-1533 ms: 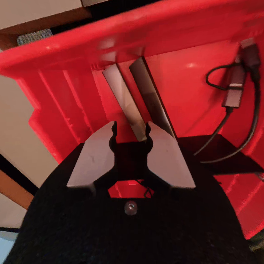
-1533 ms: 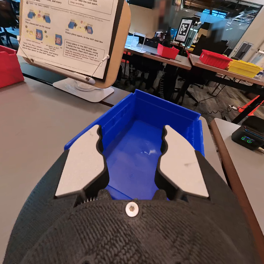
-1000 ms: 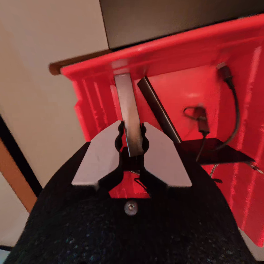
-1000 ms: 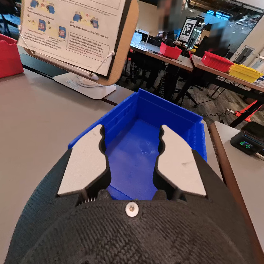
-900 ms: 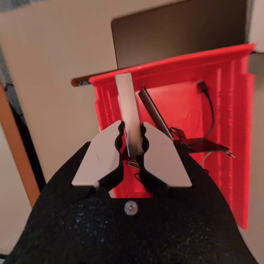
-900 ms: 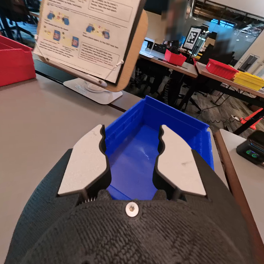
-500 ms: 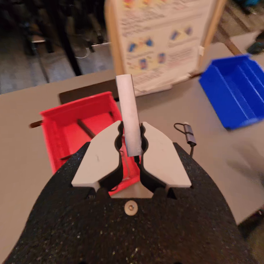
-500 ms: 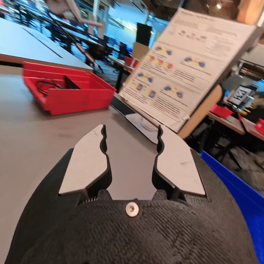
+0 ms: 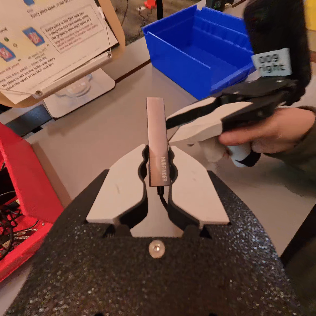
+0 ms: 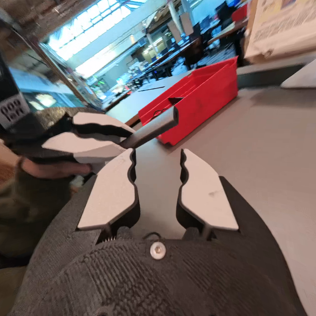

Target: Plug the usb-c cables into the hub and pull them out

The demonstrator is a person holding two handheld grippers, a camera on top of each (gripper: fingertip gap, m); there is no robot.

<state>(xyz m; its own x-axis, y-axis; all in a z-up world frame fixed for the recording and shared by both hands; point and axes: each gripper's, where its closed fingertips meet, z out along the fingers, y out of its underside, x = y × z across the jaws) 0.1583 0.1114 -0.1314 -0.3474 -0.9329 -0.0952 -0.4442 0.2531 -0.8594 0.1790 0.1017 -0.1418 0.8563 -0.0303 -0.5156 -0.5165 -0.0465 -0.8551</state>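
Note:
My left gripper (image 9: 157, 149) is shut on the grey hub (image 9: 156, 130) and holds it above the grey table (image 9: 95, 140), pointing forward. The hub's short black cable (image 9: 161, 195) hangs back between the fingers. My right gripper (image 10: 158, 150) is open and empty. In the left wrist view it (image 9: 169, 130) sits just right of the hub, held by a hand. In the right wrist view the left gripper (image 10: 125, 138) and hub (image 10: 153, 126) are ahead to the left. Black cables (image 9: 6, 220) lie tangled in the red bin (image 9: 25, 171).
The red bin (image 10: 201, 106) stands on the table beyond the hub. A blue bin (image 9: 196, 51) stands at the back right. An instruction sheet on a wooden stand (image 9: 51, 42) with a white base (image 9: 95, 85) is at the back left. The table edge is at the right.
My left gripper closed on the hub inside the red bin, lifted it out and carried it right over the table. My right gripper swung left from the blue bin to beside the hub.

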